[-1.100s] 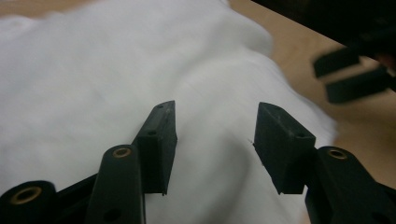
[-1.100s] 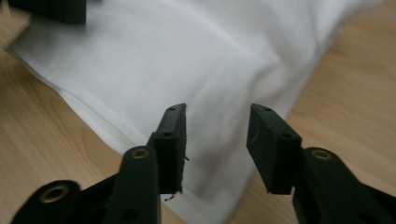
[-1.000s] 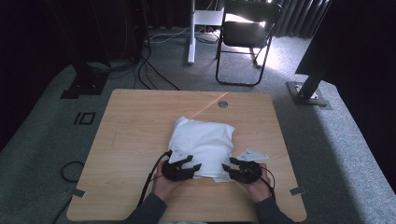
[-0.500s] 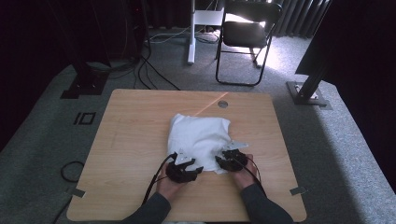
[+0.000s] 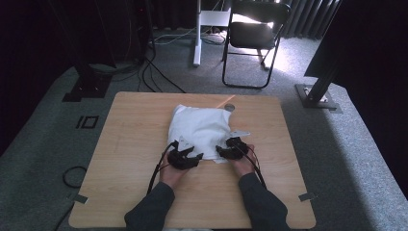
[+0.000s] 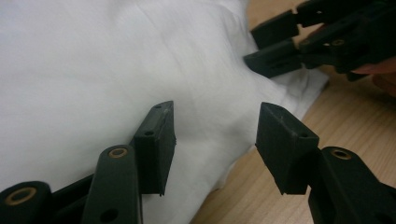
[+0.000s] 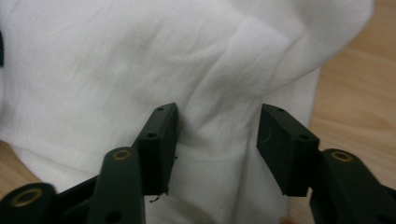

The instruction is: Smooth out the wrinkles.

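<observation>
Two claws, left claw (image 5: 196, 157) and right claw (image 5: 220, 151), spread; white cloth (image 5: 202, 126) between jaws.

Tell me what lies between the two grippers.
In the high view, the near edge of the white cloth spans the stretch between the left gripper and the right gripper.

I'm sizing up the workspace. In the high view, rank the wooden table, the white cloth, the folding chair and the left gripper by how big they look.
1. wooden table
2. folding chair, though it stands farther from the camera, so unsure
3. white cloth
4. left gripper
</observation>
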Demonstrator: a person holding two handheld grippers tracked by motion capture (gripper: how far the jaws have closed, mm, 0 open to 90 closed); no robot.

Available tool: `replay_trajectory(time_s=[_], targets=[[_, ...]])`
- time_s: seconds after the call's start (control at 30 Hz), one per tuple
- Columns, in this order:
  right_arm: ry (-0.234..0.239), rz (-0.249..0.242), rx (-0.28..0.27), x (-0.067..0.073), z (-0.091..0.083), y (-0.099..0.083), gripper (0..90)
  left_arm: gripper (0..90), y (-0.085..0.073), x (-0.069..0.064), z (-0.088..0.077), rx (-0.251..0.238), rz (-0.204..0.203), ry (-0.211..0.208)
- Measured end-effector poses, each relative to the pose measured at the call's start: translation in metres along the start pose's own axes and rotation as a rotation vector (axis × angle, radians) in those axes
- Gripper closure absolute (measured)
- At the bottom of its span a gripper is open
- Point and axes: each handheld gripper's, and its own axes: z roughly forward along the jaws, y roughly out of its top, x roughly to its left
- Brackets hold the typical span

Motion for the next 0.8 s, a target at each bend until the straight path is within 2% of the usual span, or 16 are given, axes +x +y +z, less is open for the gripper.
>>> replay_trajectory(time_s=[0.13, 0.17, 0.2, 0.23, 0.33, 0.37, 0.47, 0.53, 0.57, 0.6, 0.63, 0.7, 0.77, 0.8], targets=[[0.004, 0.022, -0.042, -0.004, -0.022, 0.003, 40.6, 44.3, 0.001, 0.006, -0.028, -0.068, -0.004, 0.032], [0.004, 0.022, -0.042, -0.004, -0.022, 0.003, 40.6, 44.1, 0.001, 0.006, -0.028, -0.068, -0.004, 0.032], [0.000, 0.015, -0.053, -0.006, -0.032, 0.002, 39.9, 44.1, -0.003, 0.012, -0.047, -0.095, -0.006, 0.064], [-0.019, 0.005, -0.083, -0.011, -0.053, 0.000, 39.2, 43.8, -0.006, 0.015, -0.055, -0.100, -0.007, 0.081], [-0.038, 0.013, -0.113, -0.019, -0.076, -0.009, 38.7, 43.5, -0.018, 0.025, -0.074, -0.108, -0.016, 0.131], [-0.038, 0.013, -0.113, -0.019, -0.076, -0.009, 38.7, 43.4, -0.018, 0.025, -0.074, -0.108, -0.016, 0.131], [-0.059, 0.025, -0.133, -0.025, -0.095, -0.022, 38.0, 43.2, -0.036, 0.034, -0.090, -0.106, -0.015, 0.183], [-0.069, 0.037, -0.146, -0.027, -0.104, -0.031, 37.7, 43.0, -0.047, 0.040, -0.098, -0.112, -0.040, 0.209], [-0.069, 0.037, -0.146, -0.027, -0.104, -0.031, 37.7, 43.0, -0.047, 0.040, -0.098, -0.112, -0.040, 0.209], [-0.070, 0.042, -0.149, -0.028, -0.105, -0.034, 37.7, 43.0, -0.058, 0.049, -0.101, -0.110, -0.077, 0.239], [-0.077, 0.059, -0.152, -0.031, -0.107, -0.043, 37.6, 43.0, -0.061, 0.052, -0.100, -0.095, -0.077, 0.253], [-0.081, 0.074, -0.141, -0.033, -0.107, -0.051, 36.4, 43.1, -0.066, 0.058, -0.100, -0.070, -0.098, 0.268], [-0.084, 0.082, -0.134, -0.034, -0.107, -0.054, 35.6, 42.7, -0.067, 0.060, -0.100, -0.063, -0.105, 0.274], [-0.085, 0.095, -0.134, -0.035, -0.107, -0.057, 35.7, 42.7, -0.067, 0.062, -0.102, -0.066, -0.106, 0.292]])
